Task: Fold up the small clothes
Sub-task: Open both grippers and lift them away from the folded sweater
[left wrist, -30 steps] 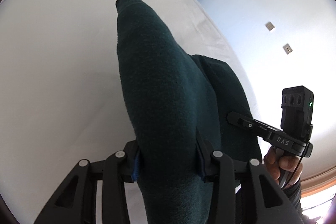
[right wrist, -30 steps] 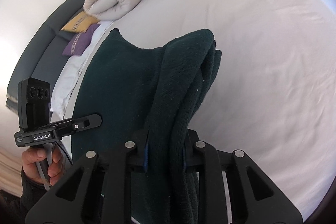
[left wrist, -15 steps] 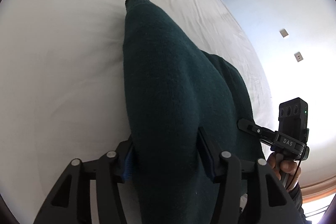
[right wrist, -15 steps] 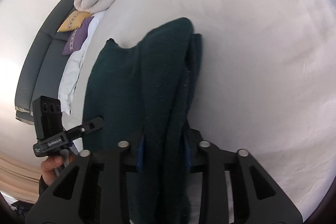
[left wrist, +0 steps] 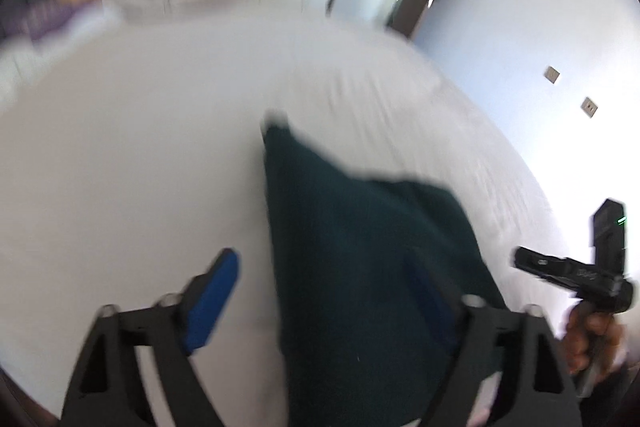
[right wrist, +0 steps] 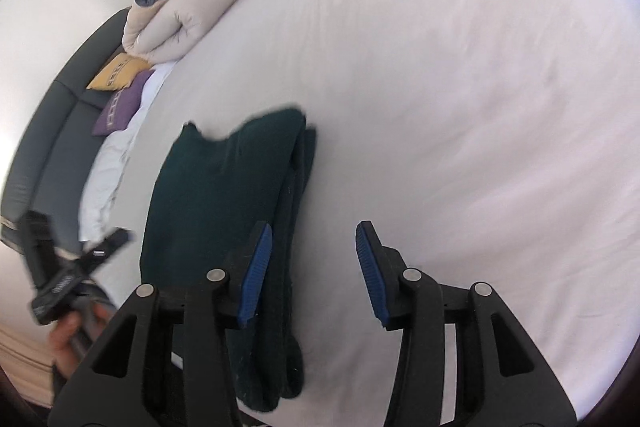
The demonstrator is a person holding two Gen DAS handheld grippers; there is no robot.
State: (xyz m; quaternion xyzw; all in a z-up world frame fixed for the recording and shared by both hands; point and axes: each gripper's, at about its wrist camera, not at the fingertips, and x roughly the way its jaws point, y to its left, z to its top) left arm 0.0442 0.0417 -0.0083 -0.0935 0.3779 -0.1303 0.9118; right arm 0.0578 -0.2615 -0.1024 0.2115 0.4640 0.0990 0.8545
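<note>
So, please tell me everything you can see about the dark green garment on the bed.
The dark green garment looks like thick, fuzzy knit or fleece. It lies folded on the white bed sheet, with stacked layers showing along its right edge and one corner pointing away. Both grippers are open, the left gripper above it and the right gripper beside its edge; neither grips it.

Both the left gripper and right gripper have let go; the dark green garment now lies folded on the bed, at the right gripper's 10 o'clock.
</note>
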